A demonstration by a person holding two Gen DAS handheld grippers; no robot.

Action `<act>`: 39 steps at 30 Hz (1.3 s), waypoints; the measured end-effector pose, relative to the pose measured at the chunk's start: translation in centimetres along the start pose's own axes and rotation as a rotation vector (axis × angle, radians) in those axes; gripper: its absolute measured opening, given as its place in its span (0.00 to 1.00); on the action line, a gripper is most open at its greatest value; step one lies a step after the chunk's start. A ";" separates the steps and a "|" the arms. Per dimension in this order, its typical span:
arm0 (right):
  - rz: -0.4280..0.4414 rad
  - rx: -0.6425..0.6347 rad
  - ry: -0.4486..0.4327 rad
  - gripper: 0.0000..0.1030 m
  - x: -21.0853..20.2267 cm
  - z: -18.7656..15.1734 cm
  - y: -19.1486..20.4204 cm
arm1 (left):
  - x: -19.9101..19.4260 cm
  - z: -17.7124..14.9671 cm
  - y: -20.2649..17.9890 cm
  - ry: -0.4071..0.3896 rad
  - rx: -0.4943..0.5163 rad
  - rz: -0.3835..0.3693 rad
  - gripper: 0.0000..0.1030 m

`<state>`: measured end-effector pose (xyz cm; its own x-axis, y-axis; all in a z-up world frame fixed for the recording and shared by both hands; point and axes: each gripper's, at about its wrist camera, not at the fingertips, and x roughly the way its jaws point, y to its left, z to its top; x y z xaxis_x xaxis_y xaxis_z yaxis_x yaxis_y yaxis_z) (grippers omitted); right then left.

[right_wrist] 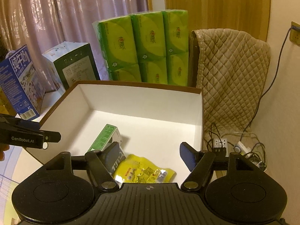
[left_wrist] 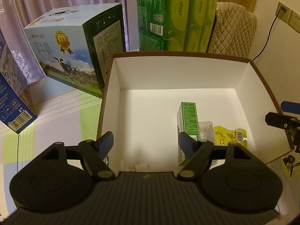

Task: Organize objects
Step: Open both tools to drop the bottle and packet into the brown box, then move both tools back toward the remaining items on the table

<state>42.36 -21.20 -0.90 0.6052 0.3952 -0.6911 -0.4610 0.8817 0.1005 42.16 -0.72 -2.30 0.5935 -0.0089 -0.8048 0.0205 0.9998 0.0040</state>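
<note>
Both tools are over the open white-lined box [left_wrist: 187,71], whose outer walls are brown. My left tool [left_wrist: 146,142] has its fingers spread wide with nothing between them; it hangs above the box's near-left part. My right tool [right_wrist: 150,154] is likewise wide open and empty, above the near-right part of the box.

Contents of the box, from the left wrist view: a green carton [left_wrist: 188,120] lies on the floor of the box right of centre, its long axis running away from me. A yellow snack packet [left_wrist: 229,136] lies to its right, near the right wall. Between the two sits a clear wrapped item [left_wrist: 206,129]; I cannot tell what it is. A small white packet with print [left_wrist: 136,167] shows at the near edge, mostly hidden by the tool body.

The right wrist view agrees: the carton lies left of the yellow packet, partly behind my left finger there.

Surroundings: the box stands on a surface covered by a green-and-white checked cloth [left_wrist: 61,112]. Left of the box stand a milk carton case with a cow picture [left_wrist: 69,48] and a blue milk case [left_wrist: 13,101]. Behind the box is a multipack of green tissue packs [right_wrist: 146,48], and beside that a quilted beige cover [right_wrist: 228,71]. A power strip with cables [right_wrist: 221,144] lies right of the box.
</note>
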 end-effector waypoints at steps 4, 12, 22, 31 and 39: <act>0.011 0.020 -0.010 0.66 -1.4 -0.5 -0.1 | -1.4 -0.1 0.2 -0.021 -0.010 -0.006 0.71; 0.023 0.039 -0.027 0.67 -4.1 -1.4 0.3 | -4.7 -0.8 0.5 -0.063 -0.024 -0.007 0.74; 0.048 0.041 -0.032 0.67 -6.8 -2.9 1.6 | -8.6 -2.8 0.7 -0.090 -0.036 -0.004 0.74; 0.061 0.039 -0.005 0.67 -8.5 -5.2 3.2 | -11.9 -5.9 1.2 -0.091 -0.044 0.000 0.77; 0.059 0.043 0.029 0.67 -9.6 -7.7 4.3 | -14.2 -8.6 2.1 -0.088 -0.045 0.006 0.82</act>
<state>29.59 -23.18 0.71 0.5582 0.4397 -0.7036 -0.4665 0.8676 0.1721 26.86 1.71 4.02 0.6617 -0.0022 -0.7498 -0.0183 0.9997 -0.0190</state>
